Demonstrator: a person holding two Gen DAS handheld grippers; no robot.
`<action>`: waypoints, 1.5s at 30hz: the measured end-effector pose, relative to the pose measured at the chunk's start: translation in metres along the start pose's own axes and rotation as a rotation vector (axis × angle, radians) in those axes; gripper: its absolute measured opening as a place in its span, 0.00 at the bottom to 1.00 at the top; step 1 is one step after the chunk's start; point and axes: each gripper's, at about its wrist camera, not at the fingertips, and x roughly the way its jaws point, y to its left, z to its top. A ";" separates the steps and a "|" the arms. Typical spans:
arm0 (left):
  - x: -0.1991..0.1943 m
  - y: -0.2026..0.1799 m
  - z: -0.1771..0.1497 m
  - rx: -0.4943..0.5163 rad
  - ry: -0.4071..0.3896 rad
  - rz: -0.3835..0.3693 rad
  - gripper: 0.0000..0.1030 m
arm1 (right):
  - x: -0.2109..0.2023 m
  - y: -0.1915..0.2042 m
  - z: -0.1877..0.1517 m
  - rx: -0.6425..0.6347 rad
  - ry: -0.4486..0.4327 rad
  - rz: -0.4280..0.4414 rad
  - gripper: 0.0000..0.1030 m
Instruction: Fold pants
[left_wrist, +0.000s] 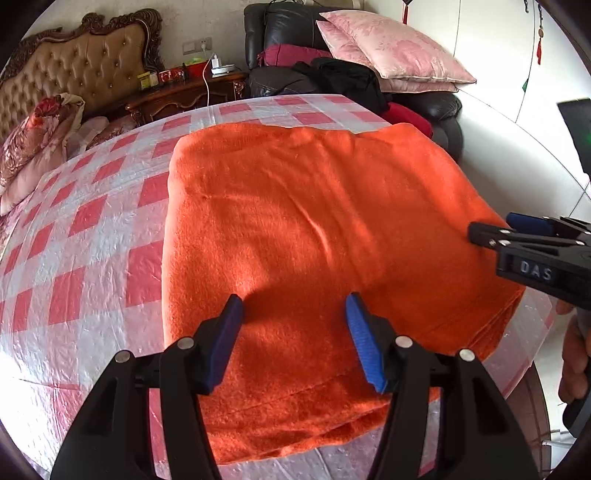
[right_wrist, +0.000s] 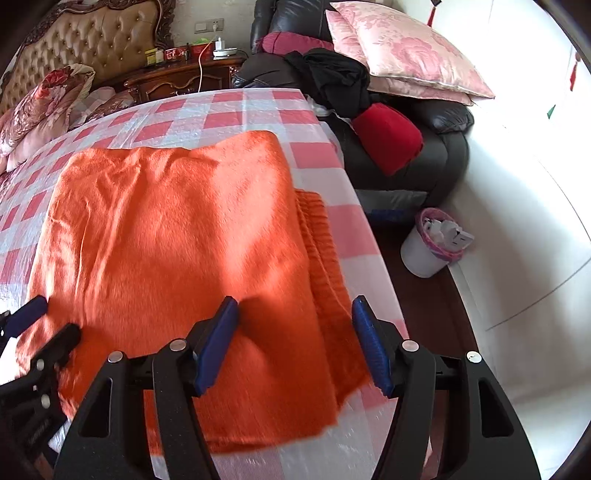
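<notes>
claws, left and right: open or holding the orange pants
Left claw: open, empty, over the orange pants.
Right claw: open, empty.

The pants (left_wrist: 314, 229) are plain bright orange with a fuzzy nap. The tablecloth (left_wrist: 92, 221) under them is checked pink and white beneath clear film. Both grippers are black with blue pads (left_wrist: 364, 339). The pillows (right_wrist: 410, 55) are pale pink with a rose print. The sofa (right_wrist: 436, 162) is black; a bolster (right_wrist: 388, 136) on it is red. The headboard (left_wrist: 85, 62) is tufted tan in a dark brown frame. The bin (right_wrist: 424, 254) is white with a pink liner.
</notes>
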 end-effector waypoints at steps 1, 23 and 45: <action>-0.001 0.001 0.000 -0.004 0.001 0.006 0.57 | -0.002 -0.001 -0.003 0.000 0.001 -0.004 0.60; -0.139 -0.007 -0.018 -0.099 -0.097 0.015 0.98 | -0.125 -0.014 -0.055 0.053 -0.126 -0.017 0.61; -0.140 -0.014 -0.013 -0.101 -0.091 -0.050 0.98 | -0.139 -0.016 -0.050 0.053 -0.149 -0.022 0.61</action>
